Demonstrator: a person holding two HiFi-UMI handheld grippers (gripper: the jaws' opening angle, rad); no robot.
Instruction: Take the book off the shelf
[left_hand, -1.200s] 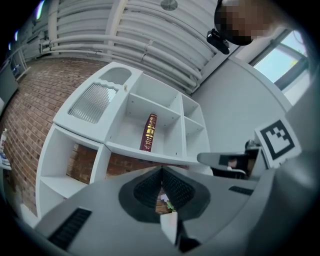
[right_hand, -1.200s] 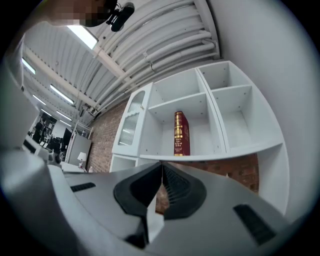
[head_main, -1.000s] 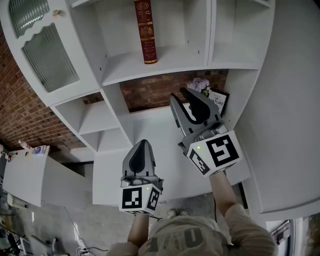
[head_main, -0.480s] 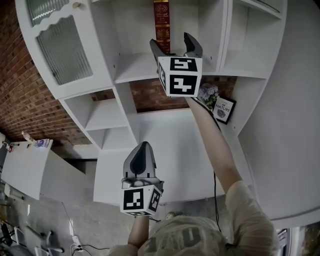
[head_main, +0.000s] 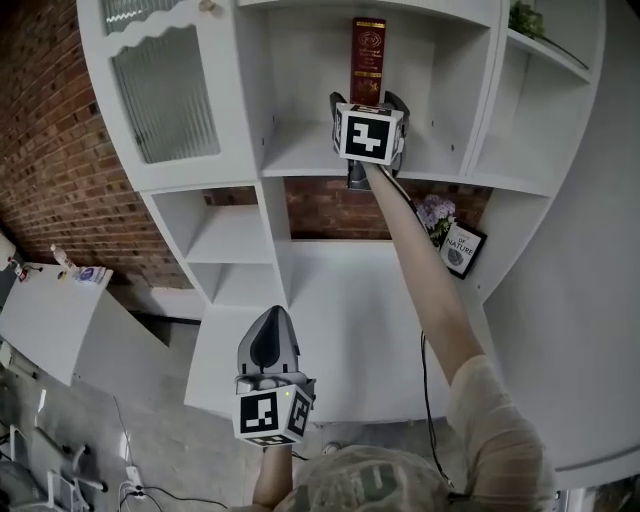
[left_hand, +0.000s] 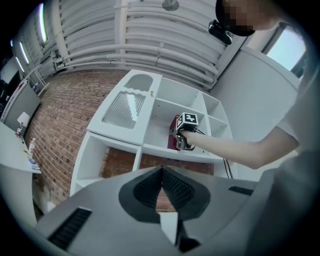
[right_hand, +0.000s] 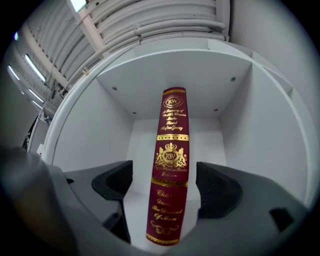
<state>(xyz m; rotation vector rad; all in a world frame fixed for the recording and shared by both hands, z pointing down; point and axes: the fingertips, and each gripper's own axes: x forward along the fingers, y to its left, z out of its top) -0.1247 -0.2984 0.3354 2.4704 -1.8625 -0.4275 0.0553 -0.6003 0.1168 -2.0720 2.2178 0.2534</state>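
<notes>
At the upper middle compartment of the white shelf unit (head_main: 300, 150), a dark red book (head_main: 368, 45) with gold lettering is seen standing upright, spine outward. The right gripper (head_main: 368, 98) is held up to it on an outstretched arm. Its jaws are spread, one set on each side of the lower spine. Narrow gaps are seen on both sides in the right gripper view, so the book is not clamped. The left gripper (head_main: 272, 318) is held low, near the person's body, jaws pressed together with nothing between them, pointed up at the shelf unit. A ribbed glass door (head_main: 165, 90) is seen upper left. Purple flowers (head_main: 435, 212) and a framed card (head_main: 460, 250) are seen in a lower right compartment, against the brick wall (head_main: 50, 150).
</notes>
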